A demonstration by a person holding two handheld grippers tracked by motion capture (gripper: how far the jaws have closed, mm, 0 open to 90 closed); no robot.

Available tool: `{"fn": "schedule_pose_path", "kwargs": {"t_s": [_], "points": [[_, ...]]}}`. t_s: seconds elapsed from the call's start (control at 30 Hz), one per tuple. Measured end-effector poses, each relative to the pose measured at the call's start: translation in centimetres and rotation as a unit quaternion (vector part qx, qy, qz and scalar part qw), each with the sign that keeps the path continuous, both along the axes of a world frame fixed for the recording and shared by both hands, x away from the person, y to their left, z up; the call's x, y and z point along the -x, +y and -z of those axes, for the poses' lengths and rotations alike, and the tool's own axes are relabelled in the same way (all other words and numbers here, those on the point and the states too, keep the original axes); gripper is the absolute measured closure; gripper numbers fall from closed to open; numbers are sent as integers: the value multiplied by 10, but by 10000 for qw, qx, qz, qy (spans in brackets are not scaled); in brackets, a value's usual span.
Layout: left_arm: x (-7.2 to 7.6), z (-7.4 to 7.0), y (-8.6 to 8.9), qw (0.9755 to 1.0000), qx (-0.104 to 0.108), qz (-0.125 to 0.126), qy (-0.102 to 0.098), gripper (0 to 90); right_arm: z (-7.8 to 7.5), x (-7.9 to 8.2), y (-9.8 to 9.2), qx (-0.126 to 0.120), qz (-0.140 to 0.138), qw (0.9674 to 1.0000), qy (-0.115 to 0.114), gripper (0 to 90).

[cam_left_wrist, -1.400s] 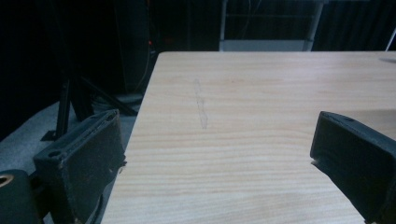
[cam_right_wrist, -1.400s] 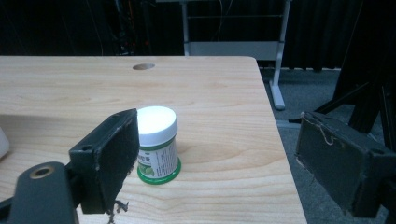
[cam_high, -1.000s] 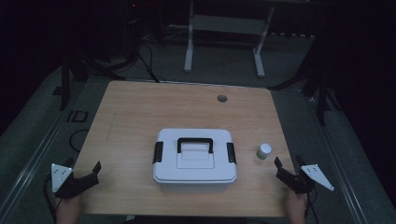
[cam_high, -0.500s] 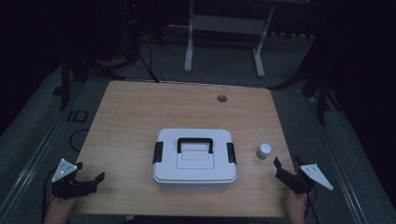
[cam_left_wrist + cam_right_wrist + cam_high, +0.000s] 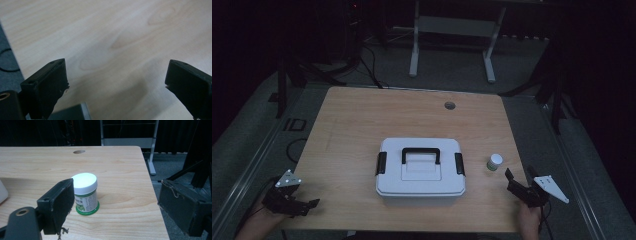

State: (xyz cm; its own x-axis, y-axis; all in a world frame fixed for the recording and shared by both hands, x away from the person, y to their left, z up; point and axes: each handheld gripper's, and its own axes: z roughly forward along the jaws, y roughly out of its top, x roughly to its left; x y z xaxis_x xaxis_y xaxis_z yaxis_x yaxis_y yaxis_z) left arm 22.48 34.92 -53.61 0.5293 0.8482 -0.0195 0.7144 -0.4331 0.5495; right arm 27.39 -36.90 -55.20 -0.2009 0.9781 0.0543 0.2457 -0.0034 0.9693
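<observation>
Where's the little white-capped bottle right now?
In the high view the small bottle stands upright on the table, just right of the white box and ahead of the open right claw, apart from both.

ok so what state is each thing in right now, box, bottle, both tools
white box: shut, handle flat on the lid, both side latches down
small bottle: upright, white cap on, apart from the box
left tool: open, nothing between its jaws
right tool: open, short of the bottle, not touching it

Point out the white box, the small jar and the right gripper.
white box (image 5: 420, 186), high view, lid's front part.
small jar (image 5: 85, 195), right gripper view, its label.
right gripper (image 5: 518, 177), high view, between its fingertips.
</observation>
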Motion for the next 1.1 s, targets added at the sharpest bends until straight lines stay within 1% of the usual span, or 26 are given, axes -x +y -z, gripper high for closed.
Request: {"fn": "schedule_pose_path", "kwargs": {"t_s": [0.07,0.1,0.13,0.17,0.2,0.23,0.27,0.3,0.33,0.37,0.4,0.47,0.53,0.57,0.63,0.73,0.77,0.8,0.83,0.87,0.93,0.97,1.0,1.03,1.07,1.1], "points": [[-1,-1,-1,9997,-63,106,204,37,0,0,0,-4,0,10000,8,131],[-3,-3,-3,9983,-214,278,474,37,0,0,0,-7,-3,10000,12,131],[-3,-3,-3,9983,-214,278,474,37,0,0,0,-7,-3,10000,12,131],[-4,-3,-4,9968,-298,392,630,37,0,0,0,1,-3,10000,15,131],[-4,-4,-5,9954,-428,470,721,37,0,0,0,1,-3,10000,15,131],[-7,-5,-6,9924,-521,588,949,37,0,0,0,12,-5,10000,22,131],[-7,-5,-6,9924,-521,588,949,37,0,0,0,12,-5,10000,22,131],[-7,-7,-7,9907,-668,653,993,37,0,-1,0,43,-6,10000,22,131],[-8,-9,-8,9891,-750,693,1060,38,0,-1,1,55,-11,10000,26,131],[-9,-13,-10,9857,-855,777,1227,37,0,-1,1,69,-19,10000,31,131],[-9,-13,-10,9857,-855,777,1227,37,0,-1,1,69,-19,10000,31,131],[-11,-18,-12,9814,-955,902,1401,38,1,-1,1,74,-23,10000,47,131],[-11,-24,-15,9773,-1091,993,1519,38,1,-1,1,85,-20,9999,54,131],[-12,-28,-15,9750,-1117,1052,1608,37,1,-1,2,91,-22,9999,54,131],[-13,-36,-17,9717,-1273,1089,1665,38,1,-1,2,92,-31,9999,57,131],[-16,-47,-19,9684,-1296,1156,1788,37,1,-1,2,93,-38,9999,53,131],[-18,-54,-20,9644,-1352,1228,1914,37,1,-1,1,86,-43,9999,47,131],[-18,-54,-20,9644,-1352,1228,1914,38,1,-1,1,86,-43,9999,47,131],[-20,-59,-21,9614,-1428,1265,1981,38,1,-1,1,86,-43,9999,54,131],[-20,-59,-21,9614,-1428,1265,1981,38,1,-1,1,86,-43,9999,54,131],[-21,-63,-22,9588,-1434,1314,2072,38,1,-1,1,87,-51,9999,52,131],[-23,-66,-24,9553,-1493,1369,2153,38,1,-1,1,82,-47,9999,52,131],[-23,-66,-24,9553,-1493,1369,2153,38,1,-1,1,82,-47,9999,52,131],[-24,-69,-27,9523,-1548,1432,2207,38,1,-1,2,88,-49,9999,54,130],[-24,-69,-27,9523,-1548,1432,2207,38,1,-1,2,88,-49,9999,54,130],[-26,-74,-32,9516,-1555,1470,2204,38,1,-1,2,93,-49,9999,61,130]]}}
